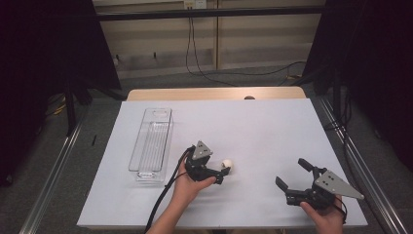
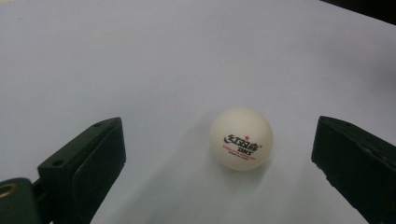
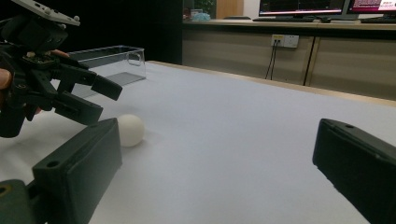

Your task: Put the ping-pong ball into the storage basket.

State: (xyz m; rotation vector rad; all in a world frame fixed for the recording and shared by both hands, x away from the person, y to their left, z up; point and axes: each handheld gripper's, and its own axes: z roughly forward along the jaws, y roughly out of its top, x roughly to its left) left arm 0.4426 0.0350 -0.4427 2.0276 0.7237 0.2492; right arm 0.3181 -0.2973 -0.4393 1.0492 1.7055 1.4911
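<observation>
White paper covers the desk (image 1: 272, 122). Near its front edge, a small white plastic ball (image 2: 241, 138) sits untouched between the left gripper's (image 1: 220, 173) wide jaws, lined up for pinching. Right gripper (image 1: 292, 171), also wide, idles at the front right corner; a clear plastic bin (image 1: 152, 144) waits leftward.

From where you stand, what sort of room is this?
Probably a lab or office set up for recording: a white-covered table flanked by black curtains, monitors on a far counter, and wall sockets with trailing cables.

White ball (image 3: 130, 130) on the table (image 3: 233, 140) — left gripper (image 3: 95, 100) just beside it.
</observation>
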